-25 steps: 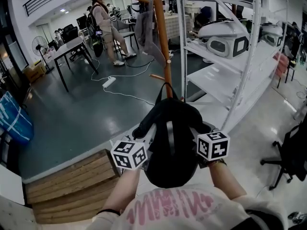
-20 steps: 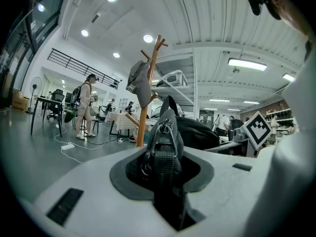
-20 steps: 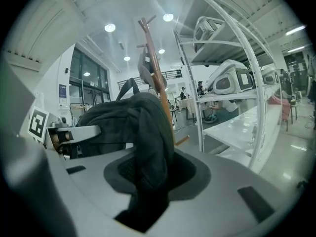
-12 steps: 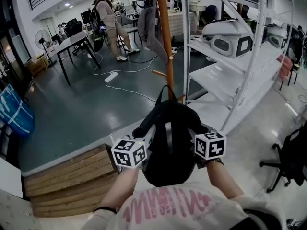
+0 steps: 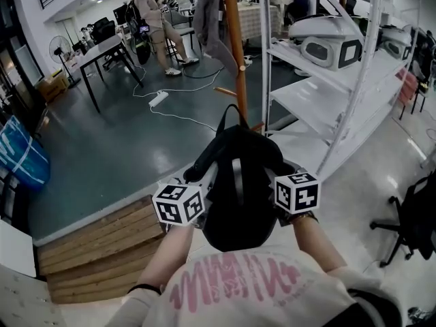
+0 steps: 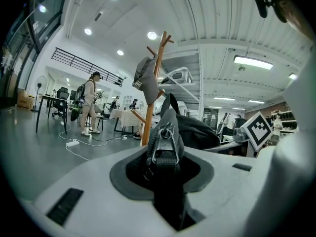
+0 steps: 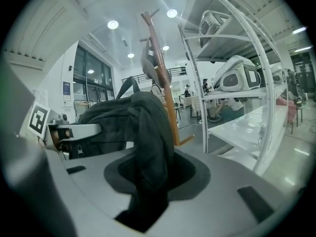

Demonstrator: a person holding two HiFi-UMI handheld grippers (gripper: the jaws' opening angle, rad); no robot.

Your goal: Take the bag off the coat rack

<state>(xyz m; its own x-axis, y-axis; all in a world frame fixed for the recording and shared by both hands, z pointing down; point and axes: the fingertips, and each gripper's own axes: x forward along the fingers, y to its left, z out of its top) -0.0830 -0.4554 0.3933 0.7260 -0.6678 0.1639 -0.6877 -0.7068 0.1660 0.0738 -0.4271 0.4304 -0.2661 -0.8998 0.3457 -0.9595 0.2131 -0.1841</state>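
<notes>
Now black bag lengthwise toward coat rack, handle loop foremost; left tongs, right tongs clamped on it.

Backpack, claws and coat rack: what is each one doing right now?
Backpack, held up between both claws.
Left claw, shut on the backpack's strap.
Right claw, shut on the backpack's fabric.
Coat rack, upright.
Grey garment, hanging on the coat rack.

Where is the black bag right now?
In the head view the black bag is in the middle, gripped by the left claw and right claw, in front of the wooden coat rack.
</notes>
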